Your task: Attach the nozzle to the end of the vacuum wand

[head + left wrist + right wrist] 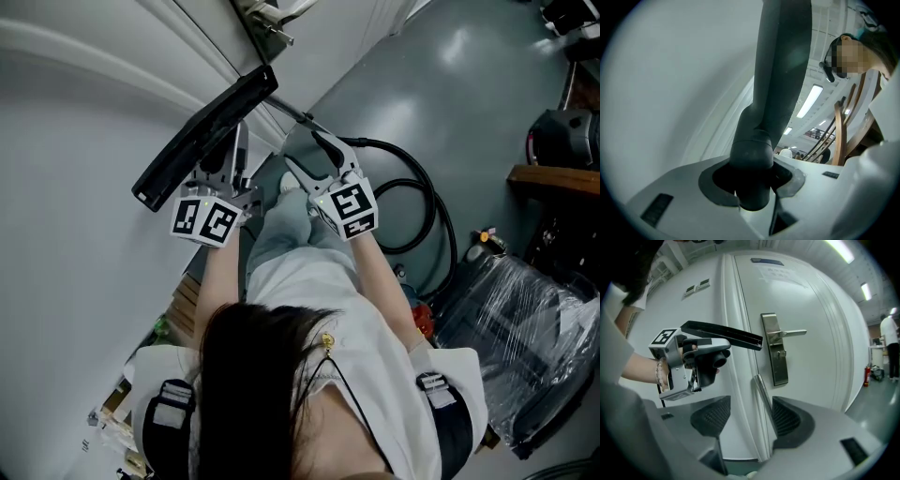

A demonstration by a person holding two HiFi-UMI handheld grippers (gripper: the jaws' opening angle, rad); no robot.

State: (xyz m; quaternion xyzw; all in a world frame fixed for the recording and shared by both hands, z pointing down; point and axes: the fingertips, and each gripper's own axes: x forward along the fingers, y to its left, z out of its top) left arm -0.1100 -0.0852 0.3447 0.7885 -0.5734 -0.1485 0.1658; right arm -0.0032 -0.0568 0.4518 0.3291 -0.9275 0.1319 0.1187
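My left gripper (225, 173) is shut on the neck of the black floor nozzle (202, 141) and holds it up in front of the white door. In the left gripper view the nozzle's dark neck (754, 154) fills the space between the jaws of the left gripper (752, 187). My right gripper (314, 155) is shut on the vacuum wand (295, 114). Its silver tube (761, 404) runs out between the jaws of the right gripper (751, 416), along the right pad. The nozzle (722, 334) and the left gripper (701, 366) hang up and to the left of the tube's end, apart from it.
A white door with a metal lever handle (780, 341) stands close ahead. The black hose (427, 197) loops over the grey floor on the right. A plastic-wrapped chair (525, 319) and a wooden shelf (553, 178) stand further right. A person (889, 343) stands far right.
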